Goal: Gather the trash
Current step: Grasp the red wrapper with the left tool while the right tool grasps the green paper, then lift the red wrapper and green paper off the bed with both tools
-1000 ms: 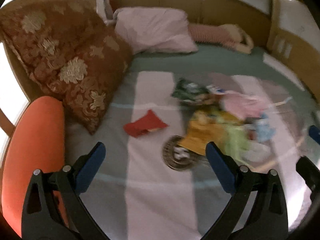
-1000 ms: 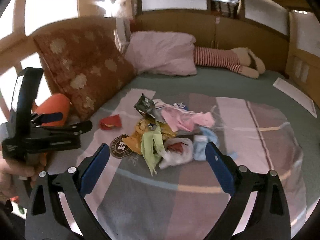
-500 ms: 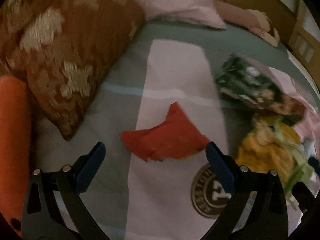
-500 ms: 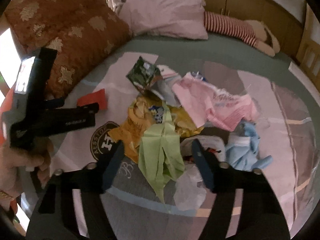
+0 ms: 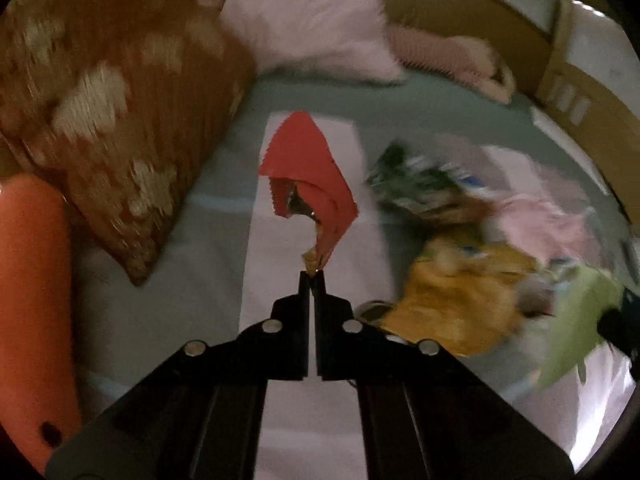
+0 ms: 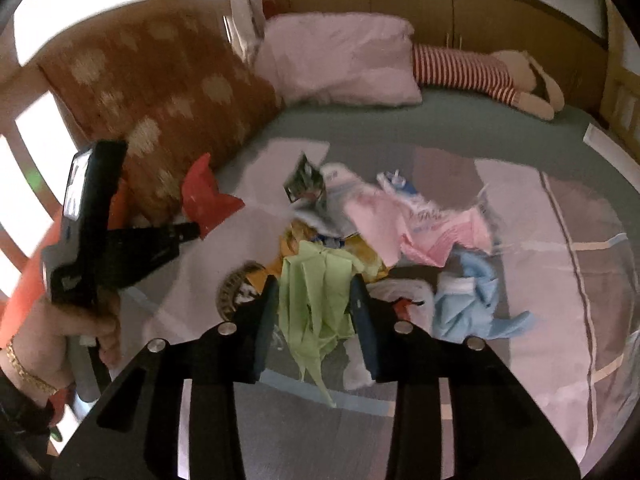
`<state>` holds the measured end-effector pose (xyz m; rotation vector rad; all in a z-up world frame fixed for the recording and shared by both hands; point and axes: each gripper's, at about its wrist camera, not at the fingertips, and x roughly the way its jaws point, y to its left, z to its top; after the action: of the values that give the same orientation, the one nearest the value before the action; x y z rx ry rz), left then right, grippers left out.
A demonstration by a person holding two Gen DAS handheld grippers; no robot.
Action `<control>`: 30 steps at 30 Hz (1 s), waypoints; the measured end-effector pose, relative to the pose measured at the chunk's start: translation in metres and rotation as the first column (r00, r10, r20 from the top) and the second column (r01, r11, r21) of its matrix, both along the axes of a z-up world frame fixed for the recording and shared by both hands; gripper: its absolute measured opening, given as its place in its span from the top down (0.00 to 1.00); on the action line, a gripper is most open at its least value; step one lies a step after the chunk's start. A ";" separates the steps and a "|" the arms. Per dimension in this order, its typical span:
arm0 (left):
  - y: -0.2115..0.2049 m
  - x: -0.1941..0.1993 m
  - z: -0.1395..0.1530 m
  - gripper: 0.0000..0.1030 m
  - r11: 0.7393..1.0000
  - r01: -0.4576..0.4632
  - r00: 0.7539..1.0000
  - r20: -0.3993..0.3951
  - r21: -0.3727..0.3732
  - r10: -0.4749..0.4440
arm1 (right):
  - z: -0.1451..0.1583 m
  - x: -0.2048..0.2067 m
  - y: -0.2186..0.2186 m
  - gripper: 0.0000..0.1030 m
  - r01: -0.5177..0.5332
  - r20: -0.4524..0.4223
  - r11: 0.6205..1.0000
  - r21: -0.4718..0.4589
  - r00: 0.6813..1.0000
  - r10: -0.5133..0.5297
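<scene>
while the left gripper [image 5: 312, 276] pinches the red wrapper [image 5: 312, 172] above the bed [image 5: 224, 216], the right gripper [image 6: 314, 308] is half closed around green paper [image 6: 316, 296].

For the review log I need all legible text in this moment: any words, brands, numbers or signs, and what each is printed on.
None can be read with confidence.
Round crest on the blanket: ring lettering half hidden and blurred.
Pink wrapper: blue print, too blurred to read.
Dark foil wrapper: print too small.
Red wrapper, pinched in the left gripper: no readable print.
Green paper, between the right gripper fingers: plain.
</scene>
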<state>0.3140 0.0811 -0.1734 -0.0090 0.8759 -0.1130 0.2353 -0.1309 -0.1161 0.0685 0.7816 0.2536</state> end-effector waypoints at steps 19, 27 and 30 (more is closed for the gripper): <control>-0.115 -0.197 0.065 0.97 0.972 0.230 0.968 0.114 -0.037 -0.225 | 0.034 -0.123 -0.081 0.64 0.094 0.112 0.988 0.126 0.988 -0.108; -0.126 -0.209 0.053 0.97 0.971 0.240 0.966 0.098 -0.009 -0.238 | 0.036 -0.148 -0.071 0.64 0.116 0.171 0.993 0.021 0.978 -0.118; -0.121 -0.209 0.051 0.97 0.972 0.234 0.968 0.096 -0.015 -0.231 | 0.034 -0.149 -0.069 0.64 0.120 0.169 0.993 0.012 0.978 -0.120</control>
<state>0.1052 -0.0396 -0.1223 0.0742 0.7791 -0.3425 0.0861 -0.1996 -0.0825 0.0946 0.6058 0.1436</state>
